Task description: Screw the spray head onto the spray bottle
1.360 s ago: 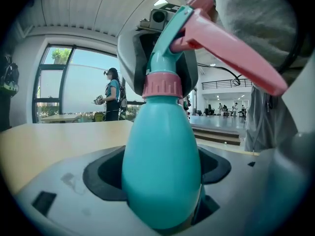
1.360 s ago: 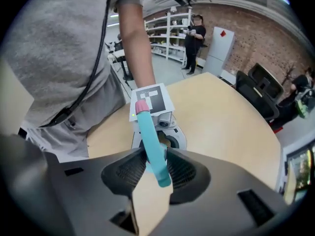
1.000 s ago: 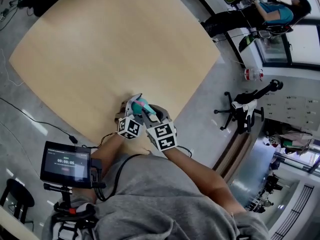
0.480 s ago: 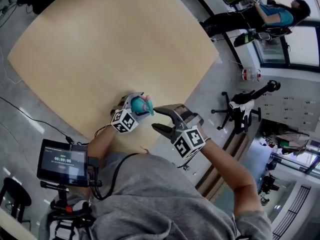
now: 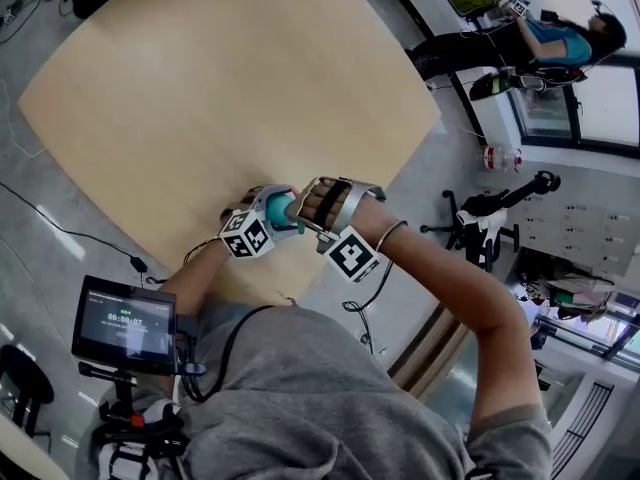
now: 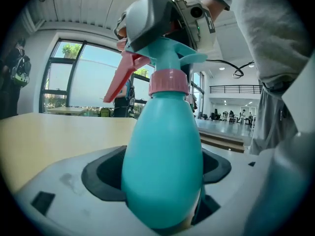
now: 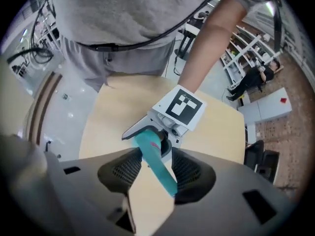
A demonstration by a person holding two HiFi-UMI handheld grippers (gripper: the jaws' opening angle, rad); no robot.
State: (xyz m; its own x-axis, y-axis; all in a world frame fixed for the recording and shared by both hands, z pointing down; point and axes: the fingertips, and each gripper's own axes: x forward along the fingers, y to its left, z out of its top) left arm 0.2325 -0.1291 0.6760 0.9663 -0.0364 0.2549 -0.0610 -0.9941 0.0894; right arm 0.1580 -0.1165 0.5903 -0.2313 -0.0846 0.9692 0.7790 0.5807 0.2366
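Two claws meet at the near edge of the big tan surface [image 5: 220, 88], close to the person who holds them. The left claw [image 5: 270, 208] is clamped on the spray bottle [image 6: 162, 156]. Its dark pads [image 6: 101, 173] hug the fat blue-green belly of the bottle, one on each side.

The spray head [image 6: 170, 58] sits on top of the bottle. It is blue-green too. A pink ring [image 6: 169, 81] goes round the neck under it, and a pink trigger [image 6: 120, 77] sticks out to the left in the left gripper view.

The right claw [image 7: 156, 166] comes at the bottle from the right side. Its jaws have just been closing, and the spray head is between them. The long top of the head lies slanted across the gap, and the pads touch it on both sides. Just past the head, the right gripper view shows the left claw's cube [image 7: 181, 107] with its black and white square.

Near and to the left of the person stands a small screen [image 5: 125, 323] on a stand. To the right of the surface is a black chair [image 5: 490, 218] on the floor. Far off to the right, another person [image 5: 560, 38] is by the windows.
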